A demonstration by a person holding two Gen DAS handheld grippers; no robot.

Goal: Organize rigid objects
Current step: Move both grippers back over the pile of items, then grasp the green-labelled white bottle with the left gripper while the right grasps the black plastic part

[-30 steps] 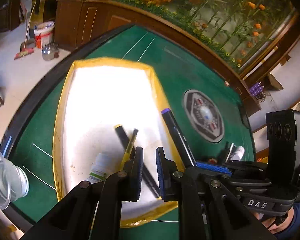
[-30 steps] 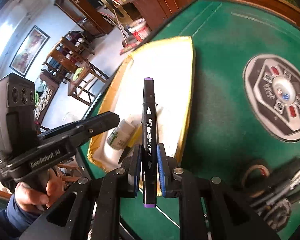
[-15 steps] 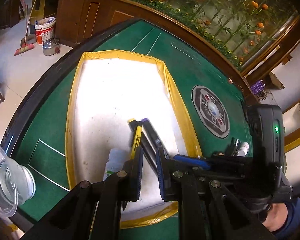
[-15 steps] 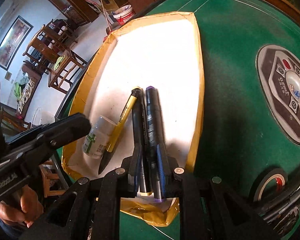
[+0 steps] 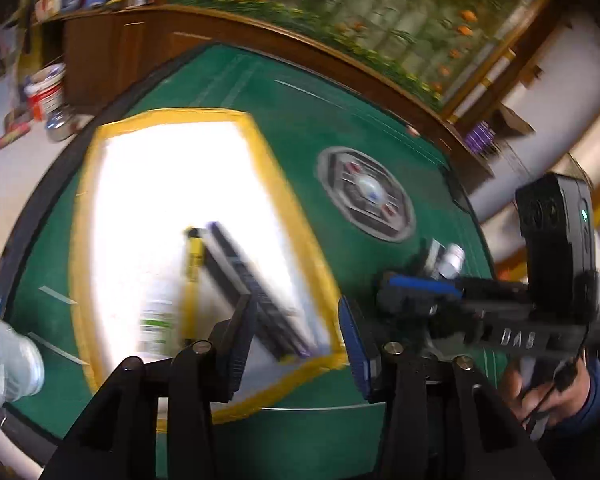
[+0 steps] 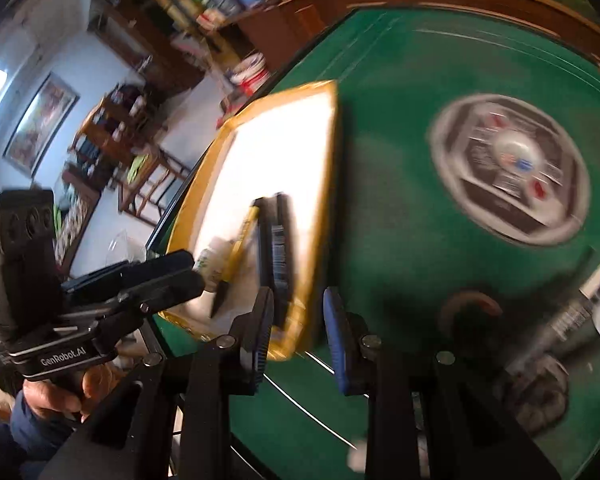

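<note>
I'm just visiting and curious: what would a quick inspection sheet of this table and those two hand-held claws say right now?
Surface: green table with a round emblem.
Job's things: yellow-rimmed tray holding two dark markers, a yellow pen and a small white bottle.
Clutter: tape roll, more markers.
Grippers: left gripper and right gripper opening, nothing between the jaws.
Cables: nothing seen.
Surroundings: wooden cabinets, chairs, bucket.
</note>
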